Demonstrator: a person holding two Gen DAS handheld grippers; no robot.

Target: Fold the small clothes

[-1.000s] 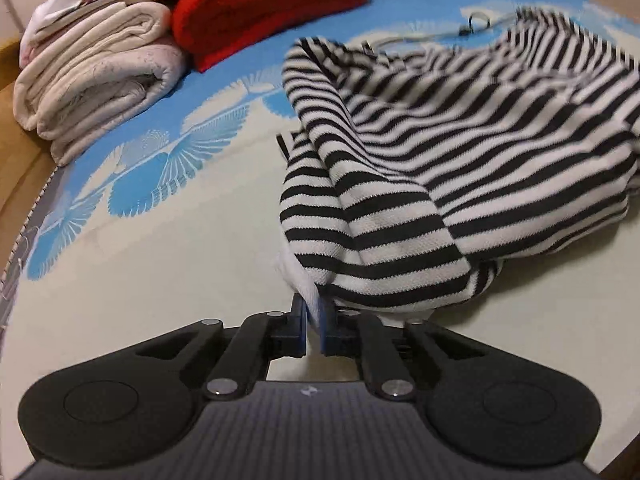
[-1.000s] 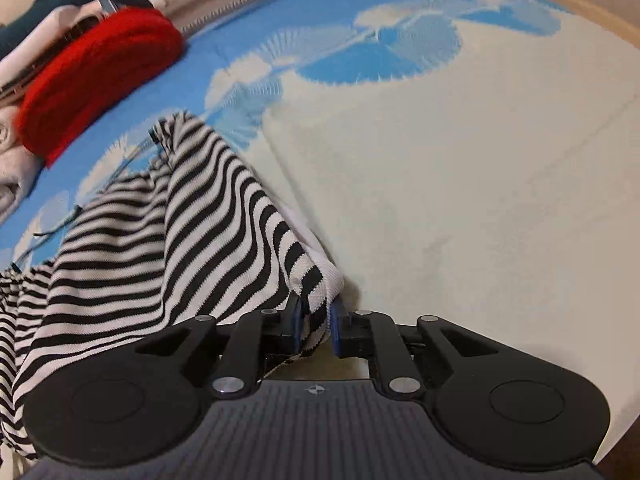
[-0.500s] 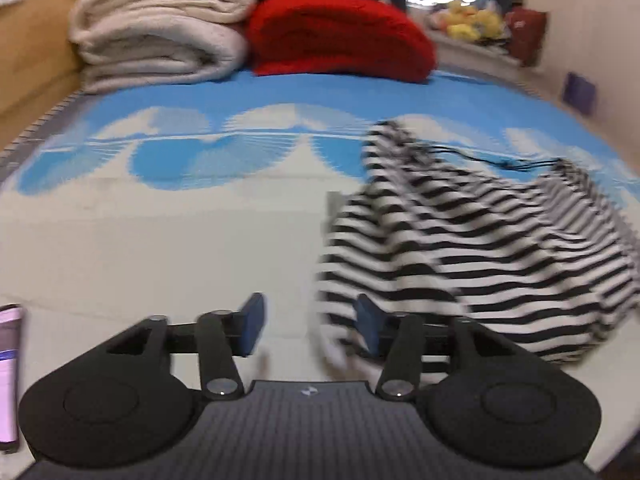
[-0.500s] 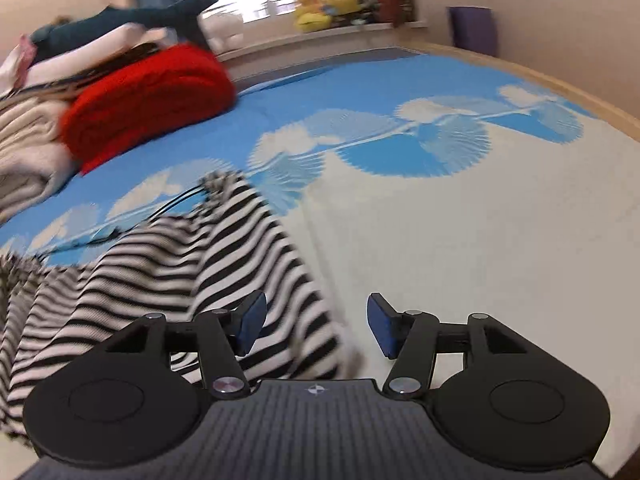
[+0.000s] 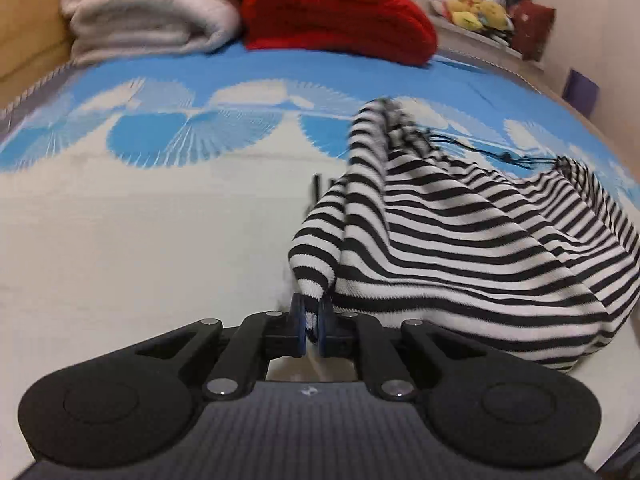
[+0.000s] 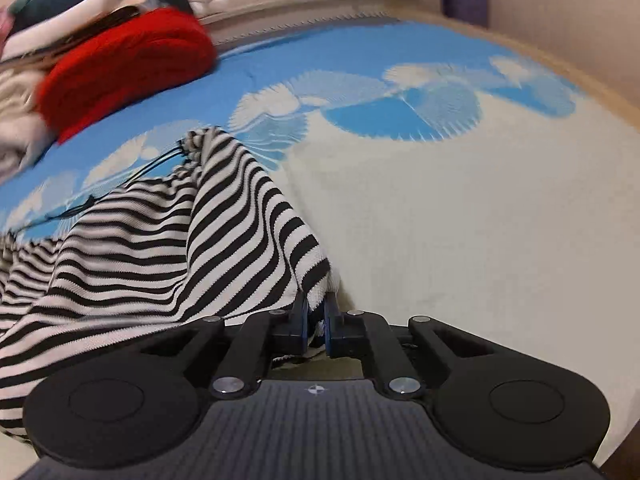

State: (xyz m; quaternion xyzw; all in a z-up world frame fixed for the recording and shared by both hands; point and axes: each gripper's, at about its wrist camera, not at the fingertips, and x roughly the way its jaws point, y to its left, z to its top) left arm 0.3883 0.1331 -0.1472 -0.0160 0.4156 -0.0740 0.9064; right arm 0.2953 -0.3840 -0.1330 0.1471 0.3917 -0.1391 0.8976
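Left wrist view: left gripper (image 5: 312, 317) has its blue pads pressed together on a near corner of the striped garment (image 5: 460, 236). From this grip the cloth runs off toward 1–2 o'clock, bunched and rumpled on the blue-and-cream mat (image 5: 120, 240), reaching a far peak near the black drawstring (image 5: 492, 152). Nothing lies at 9–11 o'clock but bare mat, then the folded white towels (image 5: 152, 12) and red knit (image 5: 336, 16) at 11–12 o'clock, well apart from the work.

Right wrist view: right gripper (image 6: 316, 316) is likewise pinched on the other near corner of the garment. Here the cloth fans away toward 10–11 o'clock; the mat at 1–3 o'clock carries nothing.

Key relation: the two grips sit on opposite ends of the same near hem, so the hem runs side to side between the hands and the body of the garment lies forward of both. Long axis looks to run left-right, though the bunching makes that uncertain. Neither hand is nearer to the cloth; both already hold it.

Judgement: the hem is slack and wrinkled between the grips, so the next move likely calls for drawing the hands apart to tension the edge, then lifting or dragging to spread the piece flat before any fold. Risk: the thin corner bite on the left could slip.
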